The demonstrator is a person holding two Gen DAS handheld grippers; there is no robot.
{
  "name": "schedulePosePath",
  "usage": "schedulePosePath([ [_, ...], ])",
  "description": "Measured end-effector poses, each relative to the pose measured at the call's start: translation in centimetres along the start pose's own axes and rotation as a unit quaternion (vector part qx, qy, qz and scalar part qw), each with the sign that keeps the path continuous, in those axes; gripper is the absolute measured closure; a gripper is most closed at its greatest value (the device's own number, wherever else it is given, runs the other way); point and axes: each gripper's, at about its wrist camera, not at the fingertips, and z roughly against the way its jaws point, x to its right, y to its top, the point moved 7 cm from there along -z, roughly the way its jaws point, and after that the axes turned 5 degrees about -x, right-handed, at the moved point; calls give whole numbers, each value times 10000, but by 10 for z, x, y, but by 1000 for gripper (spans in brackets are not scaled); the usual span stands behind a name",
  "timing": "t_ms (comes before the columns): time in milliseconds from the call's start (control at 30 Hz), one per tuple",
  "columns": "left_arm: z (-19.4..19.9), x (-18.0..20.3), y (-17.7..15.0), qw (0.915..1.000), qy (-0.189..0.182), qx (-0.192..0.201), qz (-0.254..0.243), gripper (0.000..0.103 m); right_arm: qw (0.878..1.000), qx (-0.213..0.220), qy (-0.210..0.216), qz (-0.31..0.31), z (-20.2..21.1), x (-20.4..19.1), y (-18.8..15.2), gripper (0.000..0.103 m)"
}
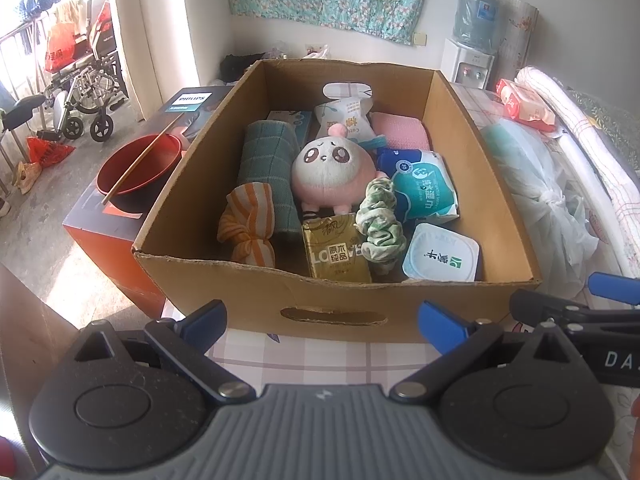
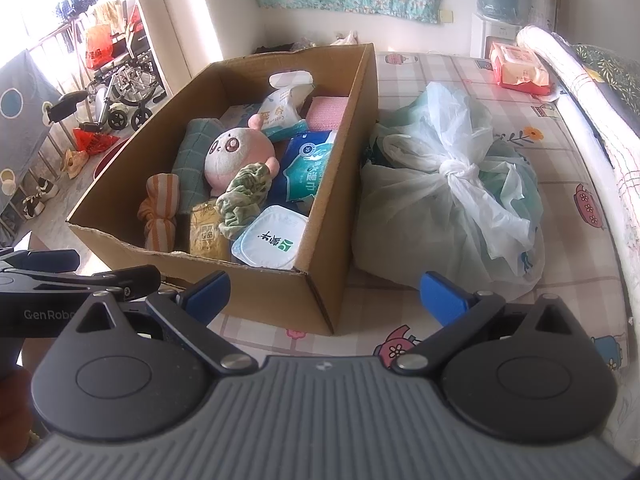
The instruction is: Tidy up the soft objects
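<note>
Nearest the lens, the left tongs (image 1: pixel 322 322) and right tongs (image 2: pixel 324 292) both stand with jaws wide apart, holding nothing, just short of the near wall of the cardboard box (image 1: pixel 256 292). The box sits near the left edge of the checked surface (image 2: pixel 460 320), and the soft things lie inside it, loosely heaped. That fits either a box filled during sorting or one waiting to be sorted, so I judge only this: any pick goes best from above, closing on the bulk of a soft item rather than a loose edge, clear of the box walls.

Counted, large to small: one tied plastic bag (image 2: pixel 448 200) just right of the box, one rolled green towel (image 1: pixel 266 178), one plush toy (image 1: pixel 332 174), one wet-wipe pack (image 1: pixel 426 184), one pink cloth (image 1: pixel 400 132), one striped knotted cloth (image 1: pixel 248 226), one green scrunchie (image 1: pixel 380 220), one tissue pack (image 1: pixel 336 252), one yogurt cup (image 1: pixel 440 254).
</note>
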Motion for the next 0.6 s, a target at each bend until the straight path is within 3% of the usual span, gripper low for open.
schedulePosePath([
  [600, -5, -1, -1, 10000, 26, -82, 14, 1, 10000, -76, 13, 7, -5, -1, 0, 1],
])
